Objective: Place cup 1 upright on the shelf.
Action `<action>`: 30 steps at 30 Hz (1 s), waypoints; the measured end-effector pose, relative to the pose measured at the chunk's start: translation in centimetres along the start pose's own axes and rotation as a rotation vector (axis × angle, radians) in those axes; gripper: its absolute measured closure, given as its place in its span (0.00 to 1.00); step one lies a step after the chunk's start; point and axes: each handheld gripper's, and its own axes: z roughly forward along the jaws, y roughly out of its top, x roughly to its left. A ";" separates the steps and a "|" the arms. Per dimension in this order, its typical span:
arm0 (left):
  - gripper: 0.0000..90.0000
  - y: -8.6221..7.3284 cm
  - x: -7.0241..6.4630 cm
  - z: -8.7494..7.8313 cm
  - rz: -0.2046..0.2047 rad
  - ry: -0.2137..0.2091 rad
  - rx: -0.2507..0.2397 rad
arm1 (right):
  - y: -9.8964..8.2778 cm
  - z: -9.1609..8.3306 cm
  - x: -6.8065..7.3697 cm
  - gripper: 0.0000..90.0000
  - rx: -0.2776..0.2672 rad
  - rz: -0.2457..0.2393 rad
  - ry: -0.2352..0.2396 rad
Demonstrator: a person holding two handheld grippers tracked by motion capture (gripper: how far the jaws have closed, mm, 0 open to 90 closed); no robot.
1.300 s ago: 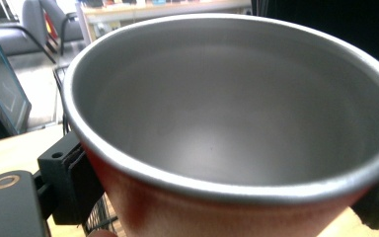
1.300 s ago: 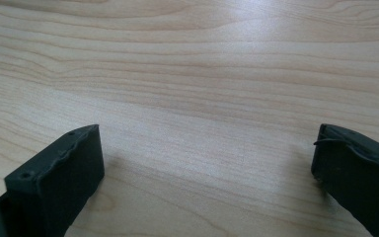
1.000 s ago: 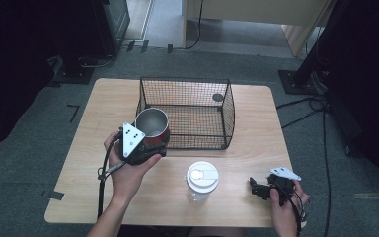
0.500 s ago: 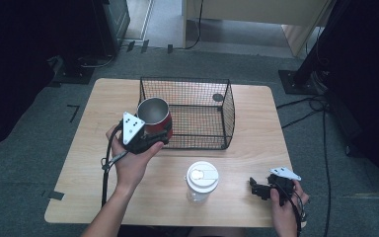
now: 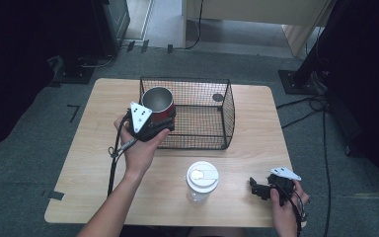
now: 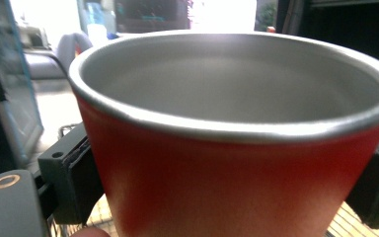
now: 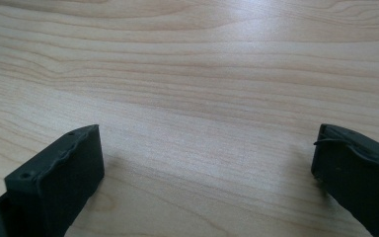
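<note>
Between the left gripper's point(image 5: 157, 120) jaws, upright red cup point(image 6: 237, 163) with bare steel inside

The wire basket point(image 5: 197, 116) is the big blocker here, walled on all four sides with just the top open. A small dark thing point(image 5: 217, 98) lies in its far right corner; the rest of its floor is free. In front of the basket stands a lidded cup point(image 5: 202, 180), with bare counter point(image 5: 89, 168) on either side of it.
</note>
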 end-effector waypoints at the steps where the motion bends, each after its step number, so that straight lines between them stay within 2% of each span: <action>1: 0.09 -0.2 -0.1 0.3 0.015 0.021 -0.025 | 0.0 0.0 0.0 0.00 0.000 0.000 0.000; 2: 0.09 -0.3 -0.1 0.5 0.018 0.031 -0.039 | 0.0 0.0 0.0 0.00 0.000 0.000 0.000; 4: 0.09 -0.3 -0.1 1.0 -0.014 0.036 -0.062 | 0.0 0.0 0.0 0.00 0.000 0.000 0.000; 6: 0.09 -0.1 -0.1 1.5 -0.042 0.036 -0.071 | 0.0 0.0 0.0 0.00 0.000 0.000 0.000; 8: 0.09 0.0 0.0 2.1 -0.047 0.041 -0.072 | 0.0 0.0 0.0 0.00 -0.001 0.000 0.000; 12: 0.09 0.2 0.2 3.3 -0.039 0.052 -0.064 | 0.0 0.0 0.0 0.00 0.000 0.000 0.000; 15: 0.09 0.1 0.4 4.2 -0.047 0.062 -0.059 | 0.0 0.0 0.0 0.00 -0.001 0.000 0.000; 21: 0.09 -0.7 0.7 5.9 -0.036 0.083 -0.043 | 0.0 0.0 0.0 0.00 -0.001 -0.001 0.000; 28: 0.09 -1.6 0.9 7.6 -0.009 0.111 -0.009 | 0.0 0.0 0.0 0.00 0.000 0.000 0.000; 30: 0.09 -1.7 0.8 8.0 0.014 0.118 -0.009 | 0.0 0.0 0.0 0.00 -0.001 0.000 0.000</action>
